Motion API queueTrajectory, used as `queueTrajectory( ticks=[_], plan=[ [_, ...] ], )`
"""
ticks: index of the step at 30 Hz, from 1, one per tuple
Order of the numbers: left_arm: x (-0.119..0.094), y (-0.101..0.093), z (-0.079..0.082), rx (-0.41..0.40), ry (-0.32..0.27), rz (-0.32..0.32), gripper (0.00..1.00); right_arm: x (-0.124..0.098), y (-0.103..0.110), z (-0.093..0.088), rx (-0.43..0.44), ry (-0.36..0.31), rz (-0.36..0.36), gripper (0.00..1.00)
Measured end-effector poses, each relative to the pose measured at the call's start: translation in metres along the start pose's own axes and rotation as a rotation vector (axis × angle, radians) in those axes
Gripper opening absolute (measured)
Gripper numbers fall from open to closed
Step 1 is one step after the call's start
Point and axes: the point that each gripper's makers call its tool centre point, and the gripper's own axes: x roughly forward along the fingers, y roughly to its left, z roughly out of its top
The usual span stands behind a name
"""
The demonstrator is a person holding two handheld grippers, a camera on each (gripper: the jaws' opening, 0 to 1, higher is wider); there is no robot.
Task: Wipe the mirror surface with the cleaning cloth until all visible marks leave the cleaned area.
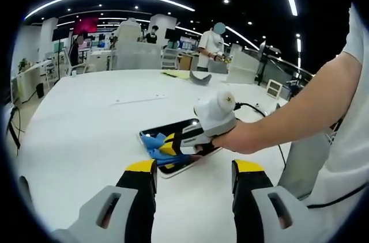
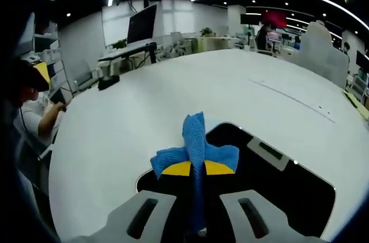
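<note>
On the white worktop [image 1: 86,122] lies the dark mirror [image 2: 288,185]. Right tongs [image 2: 195,169] pinch the blue cloth [image 2: 196,148] onto its near corner, mid-wipe; left tongs [image 1: 193,174] hover spread. Next, I judge, sweep across the uncleaned glass.

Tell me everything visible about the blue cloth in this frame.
The blue cloth looks like soft, textured microfibre, bunched and folded, not spread. The right gripper pinches it between yellow-tipped jaws, one fold sticking up beyond them. It lies on the dark mirror near one corner, on the white table.
</note>
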Motion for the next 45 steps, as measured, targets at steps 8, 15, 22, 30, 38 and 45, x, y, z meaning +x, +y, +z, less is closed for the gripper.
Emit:
queueTrajectory(
  ticks=[8, 15, 22, 30, 38, 45],
  plan=[
    [0.000, 0.000, 0.000, 0.005, 0.001, 0.001, 0.51, 0.000, 0.000, 0.000, 0.010, -0.002, 0.001, 0.01],
    [-0.001, 0.000, -0.002, -0.006, 0.001, 0.004, 0.51, 0.000, 0.001, 0.000, 0.019, -0.002, 0.005, 0.01],
    [0.000, -0.002, -0.002, -0.012, -0.004, -0.002, 0.51, 0.001, 0.008, 0.001, -0.016, 0.003, 0.047, 0.01],
    [-0.001, -0.001, -0.003, -0.011, 0.000, 0.000, 0.52, 0.001, 0.021, 0.000, -0.031, 0.002, 0.093, 0.01],
    [-0.002, -0.001, -0.003, -0.008, -0.004, 0.002, 0.51, -0.006, 0.036, -0.005, -0.045, 0.009, 0.131, 0.01],
    [-0.003, -0.001, -0.001, -0.010, -0.013, 0.007, 0.51, -0.011, 0.047, -0.010, -0.062, 0.001, 0.141, 0.01]
  ],
)
